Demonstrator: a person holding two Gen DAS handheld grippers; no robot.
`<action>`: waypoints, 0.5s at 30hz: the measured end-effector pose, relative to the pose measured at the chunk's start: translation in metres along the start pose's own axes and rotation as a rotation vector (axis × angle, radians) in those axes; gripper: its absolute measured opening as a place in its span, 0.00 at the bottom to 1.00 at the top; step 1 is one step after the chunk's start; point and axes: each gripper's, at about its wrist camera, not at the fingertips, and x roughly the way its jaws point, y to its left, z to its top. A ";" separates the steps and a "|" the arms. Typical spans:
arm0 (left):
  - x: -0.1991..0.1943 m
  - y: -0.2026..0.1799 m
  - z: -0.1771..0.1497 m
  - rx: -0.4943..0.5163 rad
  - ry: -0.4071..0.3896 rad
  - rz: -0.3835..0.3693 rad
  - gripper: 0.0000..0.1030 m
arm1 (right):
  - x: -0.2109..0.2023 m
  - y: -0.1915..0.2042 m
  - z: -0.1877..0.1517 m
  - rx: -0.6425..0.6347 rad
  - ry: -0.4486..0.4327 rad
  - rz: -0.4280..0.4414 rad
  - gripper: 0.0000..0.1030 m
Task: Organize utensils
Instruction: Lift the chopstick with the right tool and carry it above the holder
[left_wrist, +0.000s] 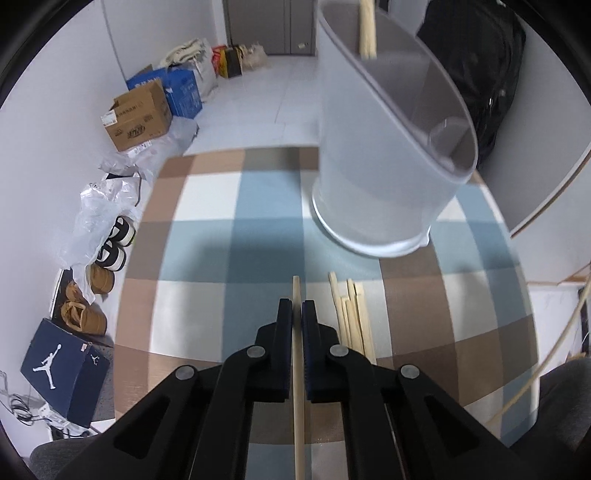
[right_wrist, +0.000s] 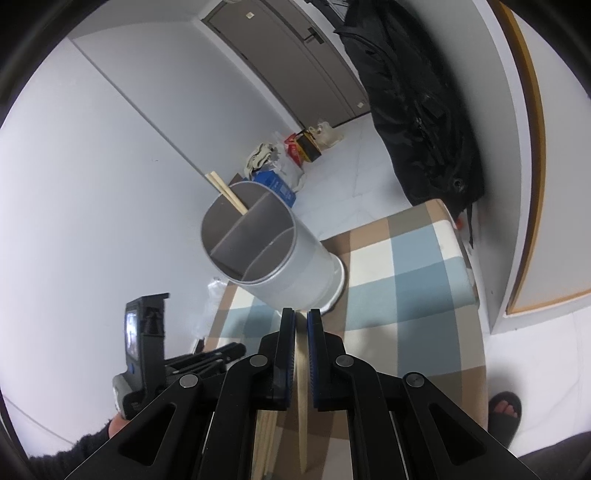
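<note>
Left wrist view: the left gripper (left_wrist: 297, 306) has its fingers (left_wrist: 283, 332) closed on 1 wooden chopstick (left_wrist: 298, 387), which runs lengthwise down the slot between them and pokes out just past the tips. The loose chopsticks (left_wrist: 352, 314) lie in a small bundle on the checked cloth (left_wrist: 207, 236) covering the counter, just beside the left gripper. The utensil holder (left_wrist: 384, 147), a pale grey divided tub, stands near them; 2 sticks already lean in its far compartment.

Right wrist view: the right gripper (right_wrist: 301, 317) likewise has its fingers (right_wrist: 287, 350) nearly closed on a second chopstick (right_wrist: 302, 406), again clamped along its length. The holder stands beyond the tips on the cloth, its 3 compartments open toward the camera.

Handling, as a judgement: each stick looks light, stiff and slender, with a smooth wooden finish that may slide or pivot between flat pads. A hold near the middle seems better for balance, yet one nearer the thick end would leave more free length to lower into a compartment. A stick gripped along its length, as here, probably needs tilting so that its tip enters first; the tall holder could tip if it is struck.
</note>
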 end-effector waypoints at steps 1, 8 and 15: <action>-0.005 0.003 0.001 -0.008 -0.020 -0.002 0.01 | -0.001 0.003 0.000 -0.005 -0.003 0.000 0.06; -0.030 0.020 0.003 -0.065 -0.146 -0.052 0.01 | -0.007 0.029 0.002 -0.052 -0.022 0.010 0.06; -0.052 0.026 0.005 -0.084 -0.218 -0.100 0.01 | -0.007 0.050 0.000 -0.095 -0.026 0.020 0.06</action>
